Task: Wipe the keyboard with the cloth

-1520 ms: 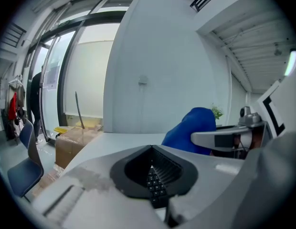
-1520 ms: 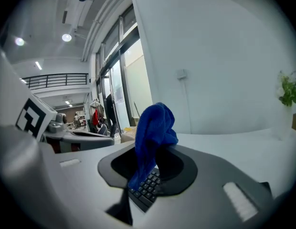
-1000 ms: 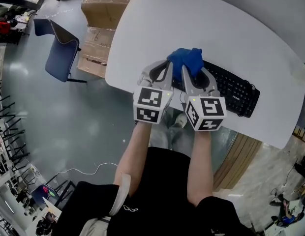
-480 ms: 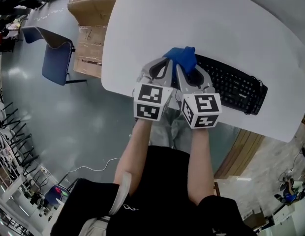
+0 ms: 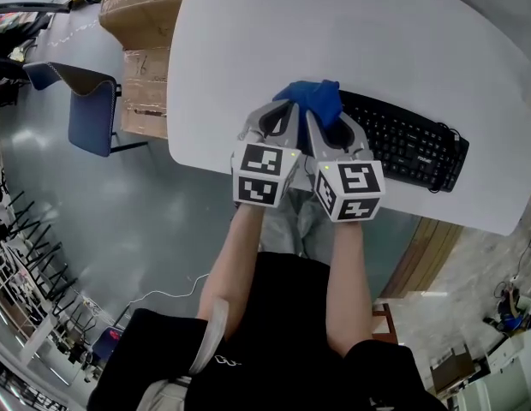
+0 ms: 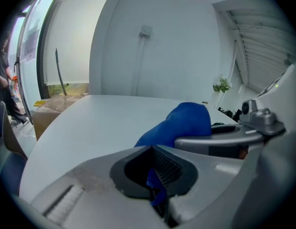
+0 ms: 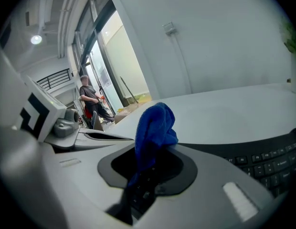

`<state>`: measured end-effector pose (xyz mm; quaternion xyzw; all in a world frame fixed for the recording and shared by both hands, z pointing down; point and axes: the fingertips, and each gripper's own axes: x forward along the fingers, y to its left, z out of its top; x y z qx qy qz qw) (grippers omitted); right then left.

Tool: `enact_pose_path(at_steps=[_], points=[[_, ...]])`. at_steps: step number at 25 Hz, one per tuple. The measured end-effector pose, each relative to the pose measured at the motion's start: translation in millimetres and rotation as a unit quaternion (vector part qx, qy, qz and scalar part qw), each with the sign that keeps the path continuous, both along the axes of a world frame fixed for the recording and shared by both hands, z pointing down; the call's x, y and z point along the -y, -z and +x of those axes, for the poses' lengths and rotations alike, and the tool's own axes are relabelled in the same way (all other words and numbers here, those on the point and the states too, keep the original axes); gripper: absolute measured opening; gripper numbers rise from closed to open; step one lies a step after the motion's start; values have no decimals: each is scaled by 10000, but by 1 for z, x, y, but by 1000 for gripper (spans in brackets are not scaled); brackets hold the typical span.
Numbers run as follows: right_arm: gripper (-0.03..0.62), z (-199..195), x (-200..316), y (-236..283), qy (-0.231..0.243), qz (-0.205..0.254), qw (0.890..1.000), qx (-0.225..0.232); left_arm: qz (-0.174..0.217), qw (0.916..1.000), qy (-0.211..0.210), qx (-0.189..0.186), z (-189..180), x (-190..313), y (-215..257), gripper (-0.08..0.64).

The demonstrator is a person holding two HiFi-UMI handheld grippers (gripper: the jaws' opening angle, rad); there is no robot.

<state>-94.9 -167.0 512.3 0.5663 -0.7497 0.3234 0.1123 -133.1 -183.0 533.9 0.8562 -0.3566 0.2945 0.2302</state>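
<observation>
Item, my right gripper (image 7: 147,173): fingers (image 7: 219,175) clamped on blue cloth (image 7: 155,125), bunched above them. I note black keyboard (image 7: 269,161) right of fingers, on white counter (image 7: 224,109).

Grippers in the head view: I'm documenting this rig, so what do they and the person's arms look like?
The left gripper and right gripper are alike: light grey curved jaws with dark ribbed lining, each carrying a white cube printed with black square markers. No cables show. The arms are bare below a black top.
</observation>
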Motion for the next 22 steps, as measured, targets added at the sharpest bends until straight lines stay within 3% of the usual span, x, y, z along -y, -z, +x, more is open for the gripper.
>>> enact_pose_path(at_steps=[11, 22], points=[[91, 9, -3, -13, -252, -136, 9996, -57, -12, 9995, -317, 81, 13, 2, -9, -3], [91, 17, -13, -14, -35, -156, 9998, 125, -2, 9993, -75, 359, 22, -4, -11, -3]])
